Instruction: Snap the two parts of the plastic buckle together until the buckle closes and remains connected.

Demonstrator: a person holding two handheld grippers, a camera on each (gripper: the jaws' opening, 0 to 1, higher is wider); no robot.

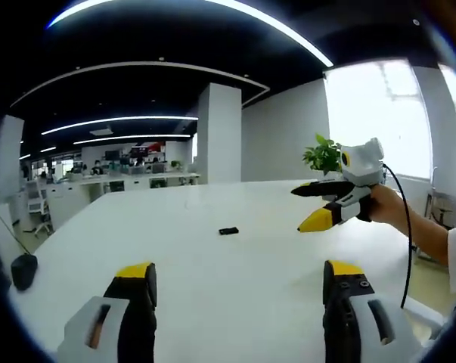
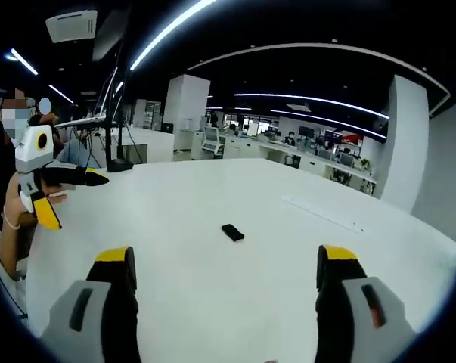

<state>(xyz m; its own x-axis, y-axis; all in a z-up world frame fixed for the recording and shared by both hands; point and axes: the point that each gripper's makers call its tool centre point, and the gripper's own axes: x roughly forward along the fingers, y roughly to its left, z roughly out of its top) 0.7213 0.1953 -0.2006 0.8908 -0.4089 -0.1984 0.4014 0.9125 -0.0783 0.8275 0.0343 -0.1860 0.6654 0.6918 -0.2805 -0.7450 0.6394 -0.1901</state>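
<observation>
A small black plastic buckle lies flat on the white table, a little beyond my left gripper, which is open with nothing between its yellow-tipped fingers. It is too small to tell whether its two parts are joined. In the right gripper view the buckle lies just ahead of my right gripper, also open and holding nothing. Each gripper shows in the other's view, held above the table with jaws apart: the right gripper beyond the buckle to the right, the left gripper at the far left.
A dark rounded object sits at the table's left edge. A potted plant stands behind the right gripper. A long white strip lies on the far side, and a black stand rises at the back left. Office desks lie beyond.
</observation>
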